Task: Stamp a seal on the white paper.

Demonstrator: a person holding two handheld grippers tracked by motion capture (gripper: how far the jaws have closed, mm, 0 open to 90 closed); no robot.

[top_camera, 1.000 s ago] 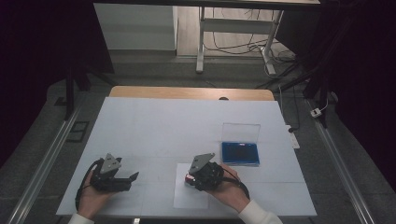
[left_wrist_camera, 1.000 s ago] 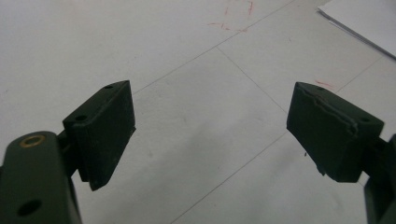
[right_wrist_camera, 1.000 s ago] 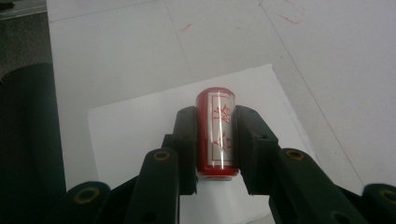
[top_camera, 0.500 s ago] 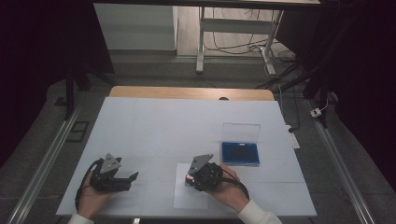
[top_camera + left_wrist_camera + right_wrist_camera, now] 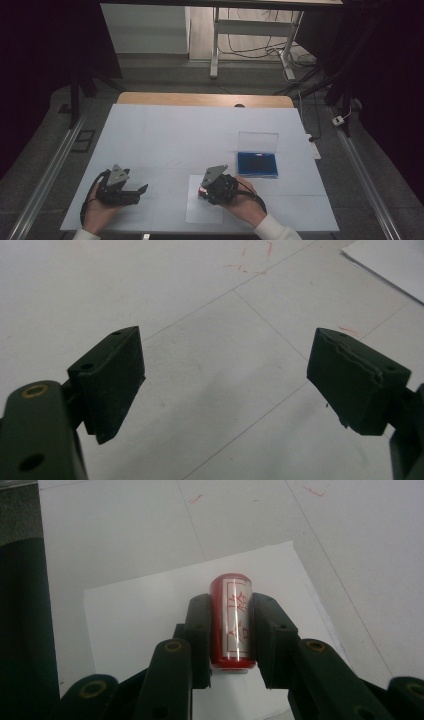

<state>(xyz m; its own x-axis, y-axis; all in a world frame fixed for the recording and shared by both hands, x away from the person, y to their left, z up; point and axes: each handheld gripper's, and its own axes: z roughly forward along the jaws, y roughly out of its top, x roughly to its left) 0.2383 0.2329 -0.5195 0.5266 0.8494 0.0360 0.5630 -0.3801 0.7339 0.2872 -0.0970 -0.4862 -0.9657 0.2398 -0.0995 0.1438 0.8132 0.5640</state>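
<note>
Between right tongs (image 5: 231, 630), red stamp (image 5: 231, 622) bears red characters

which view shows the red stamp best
The right gripper view: the red stamp stands close up, clamped between the right hand-held gripper jaws, red characters on its side, above a white sheet. The high view gives a small red spot.

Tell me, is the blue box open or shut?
Open: the blue box has its clear lid standing up behind it.
</note>
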